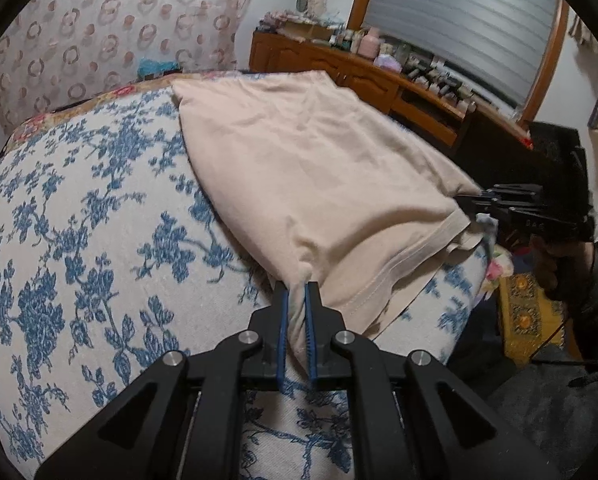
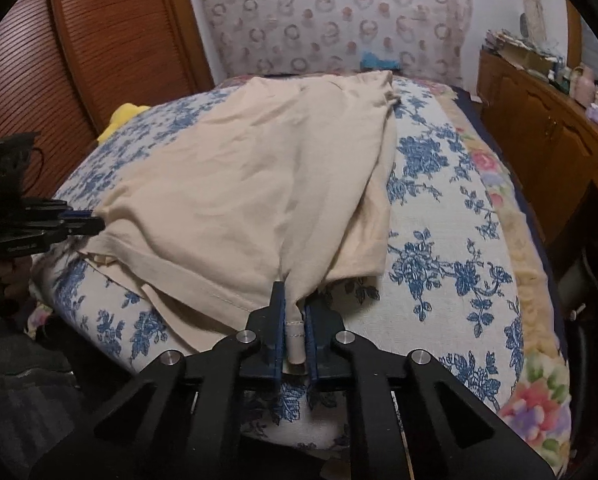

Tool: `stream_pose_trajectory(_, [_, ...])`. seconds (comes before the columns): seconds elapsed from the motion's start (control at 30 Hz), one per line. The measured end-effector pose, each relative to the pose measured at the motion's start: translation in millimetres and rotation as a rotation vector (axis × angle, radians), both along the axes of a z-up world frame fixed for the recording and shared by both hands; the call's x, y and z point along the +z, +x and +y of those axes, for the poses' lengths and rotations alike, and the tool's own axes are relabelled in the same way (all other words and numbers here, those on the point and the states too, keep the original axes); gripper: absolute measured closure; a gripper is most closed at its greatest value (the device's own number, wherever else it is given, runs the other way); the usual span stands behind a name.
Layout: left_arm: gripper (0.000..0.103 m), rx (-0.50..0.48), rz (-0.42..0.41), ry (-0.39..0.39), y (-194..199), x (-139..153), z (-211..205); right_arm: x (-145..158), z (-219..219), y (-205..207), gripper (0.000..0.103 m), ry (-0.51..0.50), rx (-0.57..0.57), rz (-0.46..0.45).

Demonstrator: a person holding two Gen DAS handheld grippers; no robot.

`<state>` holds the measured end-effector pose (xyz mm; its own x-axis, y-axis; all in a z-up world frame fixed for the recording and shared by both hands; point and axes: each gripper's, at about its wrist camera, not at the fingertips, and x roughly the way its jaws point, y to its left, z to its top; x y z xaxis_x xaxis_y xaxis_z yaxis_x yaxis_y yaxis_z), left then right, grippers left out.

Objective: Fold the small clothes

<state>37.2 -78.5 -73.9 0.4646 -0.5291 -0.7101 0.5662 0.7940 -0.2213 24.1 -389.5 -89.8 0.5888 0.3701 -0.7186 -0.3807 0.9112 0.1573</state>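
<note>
A beige T-shirt lies spread on a bed with a blue floral cover. My left gripper is shut on a pinch of the shirt's near hem at its left corner. My right gripper is shut on the hem at the other near corner; the stitched edge shows between its blue pads. The shirt stretches away toward the far end of the bed. Each gripper shows in the other's view: the right one at the shirt's right edge, the left one at its left edge.
A wooden dresser crowded with bottles stands right of the bed below a shuttered window. A patterned curtain hangs behind the bed. A wooden slatted door is at left, with a yellow soft toy beside the bed.
</note>
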Motion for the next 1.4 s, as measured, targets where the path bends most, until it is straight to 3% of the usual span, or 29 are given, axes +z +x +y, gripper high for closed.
stream_pose_trajectory(0.2, [0.098,0.041,-0.096,-0.073,15,39,10,35,-6,4,0.099,0.099,-0.028,-0.132])
stream_pose_trajectory(0.43, [0.098,0.085,-0.175,-0.09,67,75,12,73,-7,38,0.099,0.122,-0.021,-0.242])
stream_pose_trajectory(0.57, [0.098,0.104,-0.179,-0.09,100,84,9,86,-11,66,0.099,0.117,-0.015,-0.273])
stream_pose_trajectory(0.83, [0.098,0.128,-0.176,-0.076,168,88,-1,93,-14,122,0.099,0.075,-0.003,-0.276])
stream_pose_trajectory(1.4, [0.098,0.165,-0.055,-0.01,278,51,-12,66,-18,239,0.098,0.04,0.001,-0.167])
